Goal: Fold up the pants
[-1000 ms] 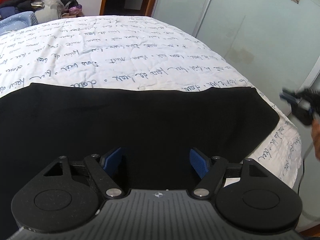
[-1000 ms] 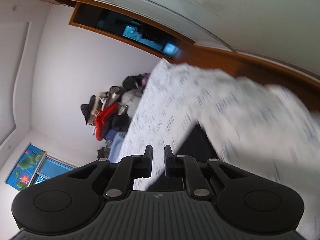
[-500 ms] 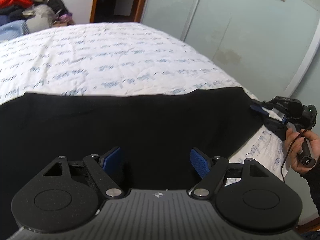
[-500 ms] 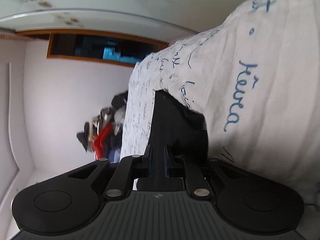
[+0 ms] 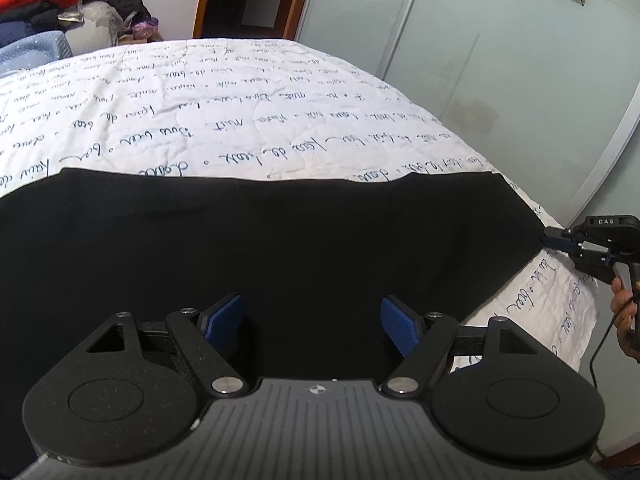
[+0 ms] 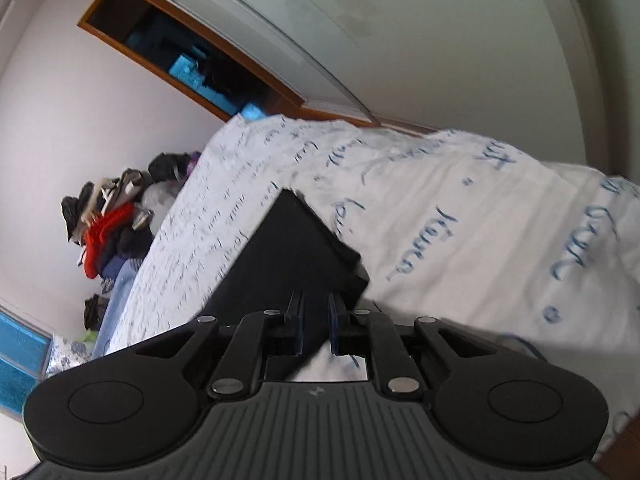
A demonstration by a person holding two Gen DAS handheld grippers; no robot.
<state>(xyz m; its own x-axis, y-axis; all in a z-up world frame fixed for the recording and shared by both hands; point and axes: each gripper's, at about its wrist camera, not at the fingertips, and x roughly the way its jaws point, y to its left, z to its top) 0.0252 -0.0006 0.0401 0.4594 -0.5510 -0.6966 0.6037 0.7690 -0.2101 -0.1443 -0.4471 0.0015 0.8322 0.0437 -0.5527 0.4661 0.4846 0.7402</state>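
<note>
Pants (image 5: 280,248) lie flat on the bed (image 5: 240,112) as one broad black band, their long axis running left to right in front of me. My left gripper (image 5: 312,320) hangs over the near edge of the cloth with its jaws spread wide and nothing between the blue pads (image 5: 222,316); only black cloth lies below them. My right gripper (image 6: 316,322) is out at the right-hand end of the band, where the fabric meets the bed's edge. Its jaws are nearly closed, and the corner of the cloth runs up to them, but I cannot tell whether they pinch it. I judge the coming fold turns on that right end: it lies straight ahead of my right jaws, so the right hand is the nearer one to carry it along the band toward my left.
</note>
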